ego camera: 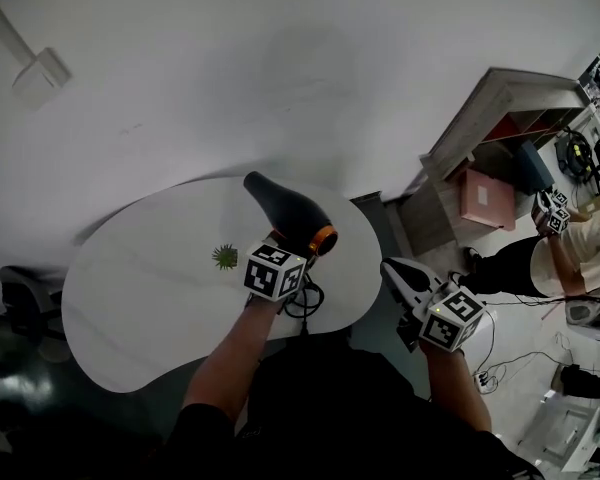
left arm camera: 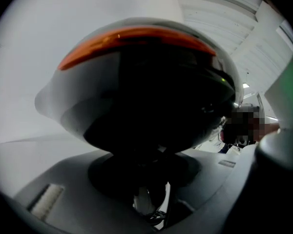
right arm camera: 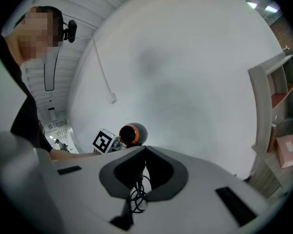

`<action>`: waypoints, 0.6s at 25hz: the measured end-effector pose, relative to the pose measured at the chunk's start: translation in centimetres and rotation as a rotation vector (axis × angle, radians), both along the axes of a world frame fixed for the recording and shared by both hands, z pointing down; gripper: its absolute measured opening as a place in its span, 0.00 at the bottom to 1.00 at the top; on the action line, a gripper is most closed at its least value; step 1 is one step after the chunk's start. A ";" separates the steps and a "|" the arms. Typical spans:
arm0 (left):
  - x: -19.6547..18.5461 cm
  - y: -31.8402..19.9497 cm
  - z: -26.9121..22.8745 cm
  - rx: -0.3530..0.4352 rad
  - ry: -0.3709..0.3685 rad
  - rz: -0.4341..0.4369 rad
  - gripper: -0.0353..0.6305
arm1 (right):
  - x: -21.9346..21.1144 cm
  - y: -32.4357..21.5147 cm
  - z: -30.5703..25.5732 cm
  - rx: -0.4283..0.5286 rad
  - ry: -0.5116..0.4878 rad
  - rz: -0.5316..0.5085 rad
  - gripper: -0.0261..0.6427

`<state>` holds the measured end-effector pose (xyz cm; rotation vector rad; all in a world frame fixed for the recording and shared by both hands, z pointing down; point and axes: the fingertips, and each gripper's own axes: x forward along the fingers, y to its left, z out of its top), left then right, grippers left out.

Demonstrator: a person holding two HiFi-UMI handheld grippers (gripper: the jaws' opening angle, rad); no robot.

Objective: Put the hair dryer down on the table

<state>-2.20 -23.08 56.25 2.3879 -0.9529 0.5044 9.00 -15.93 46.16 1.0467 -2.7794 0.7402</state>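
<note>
Black plastic with an orange ring [ego camera: 323,239] at its back end: that is the hair dryer [ego camera: 285,213], held over the far right part of the white counter [ego camera: 150,308]. From the head view I cannot tell if it already touches the surface; I judge that it does not.

I expect a stiff, smooth shell that is not heavy, but with most of its weight in the barrel. It will want to tip around the handle. The glossy barrel is wide and slippery, so the handle is the better place to hold it. The cord [ego camera: 305,303] hangs soft and loose at the near edge of the counter, and it may pull a little or catch.

My left gripper [ego camera: 283,248] has it by the handle. In the left gripper view its fingers [left arm camera: 63,189] stand partly apart and are clamped on the dark handle, and the round barrel [left arm camera: 146,91] fills the picture just above them.

My right gripper [ego camera: 395,271] is off the right edge of the counter, well apart from the hair dryer. In its own view the fingers [right arm camera: 195,189] meet at their tips. I see nothing held between them.
</note>
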 end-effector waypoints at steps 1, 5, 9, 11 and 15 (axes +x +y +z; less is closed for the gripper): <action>0.2 -0.3 0.6 -0.014 -0.002 0.004 0.31 | 0.3 0.0 0.2 -0.004 0.001 0.010 0.06; 1.0 -1.5 2.7 -0.072 -0.004 0.000 0.31 | 1.8 -0.2 0.6 -0.017 -0.009 0.055 0.06; 1.9 -2.3 4.2 -0.114 -0.032 0.010 0.31 | 2.9 -0.3 1.3 -0.034 -0.020 0.082 0.06; 2.5 -2.6 5.2 -0.135 -0.052 0.024 0.31 | 3.0 -0.6 1.5 -0.040 -0.027 0.084 0.06; 3.5 -2.4 8.4 -0.212 -0.111 0.051 0.30 | 3.3 -0.9 1.6 -0.044 -0.042 0.090 0.06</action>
